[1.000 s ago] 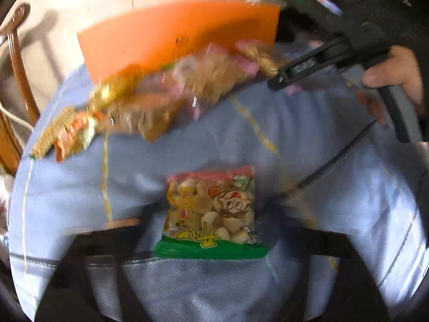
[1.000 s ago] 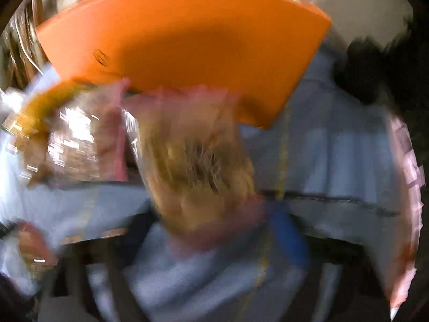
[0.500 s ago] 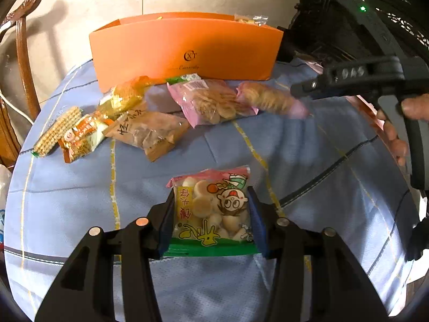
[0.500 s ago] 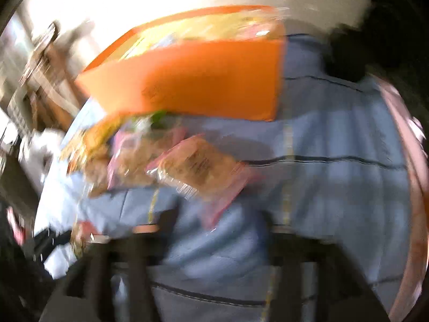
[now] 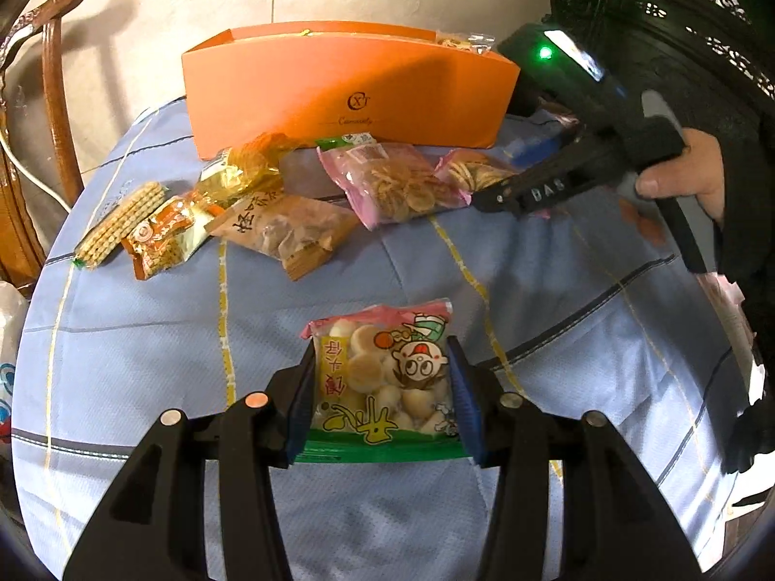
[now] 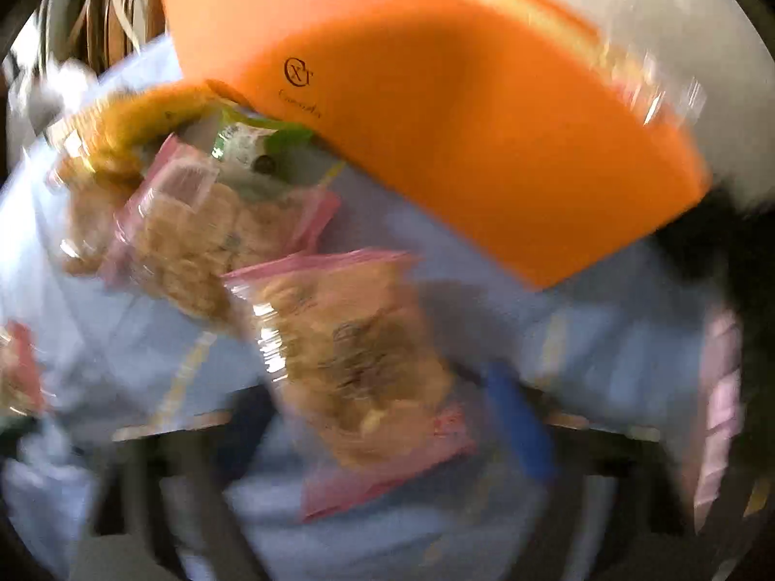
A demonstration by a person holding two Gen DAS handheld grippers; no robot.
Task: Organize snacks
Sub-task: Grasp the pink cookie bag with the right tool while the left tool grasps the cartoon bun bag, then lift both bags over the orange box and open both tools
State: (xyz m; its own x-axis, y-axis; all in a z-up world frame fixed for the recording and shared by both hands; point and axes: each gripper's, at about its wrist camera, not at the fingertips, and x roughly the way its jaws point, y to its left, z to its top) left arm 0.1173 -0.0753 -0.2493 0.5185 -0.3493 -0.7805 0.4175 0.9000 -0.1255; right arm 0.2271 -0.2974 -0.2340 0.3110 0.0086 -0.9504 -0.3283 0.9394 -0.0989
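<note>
My left gripper (image 5: 380,387) is shut on a cartoon cookie bag (image 5: 382,382) with a green bottom edge, low over the blue tablecloth (image 5: 145,339). My right gripper (image 6: 387,416) holds a pink-edged cracker bag (image 6: 353,363); that view is blurred. It also shows in the left wrist view (image 5: 472,172), at the right gripper's tips, in front of the orange box (image 5: 348,92). The box (image 6: 460,135) holds at least one clear packet (image 5: 460,41) at its right end.
Loose snacks lie in front of the box: a second pink cracker bag (image 5: 392,184), a brown bag (image 5: 286,230), a gold packet (image 5: 242,169), an orange packet (image 5: 164,237) and a wafer pack (image 5: 121,222). A wooden chair (image 5: 53,97) stands at the left.
The right gripper has swung about with the pink cracker bag and now holds it lower, close to the box's front. The left gripper has closed around the cookie bag and stayed there.
</note>
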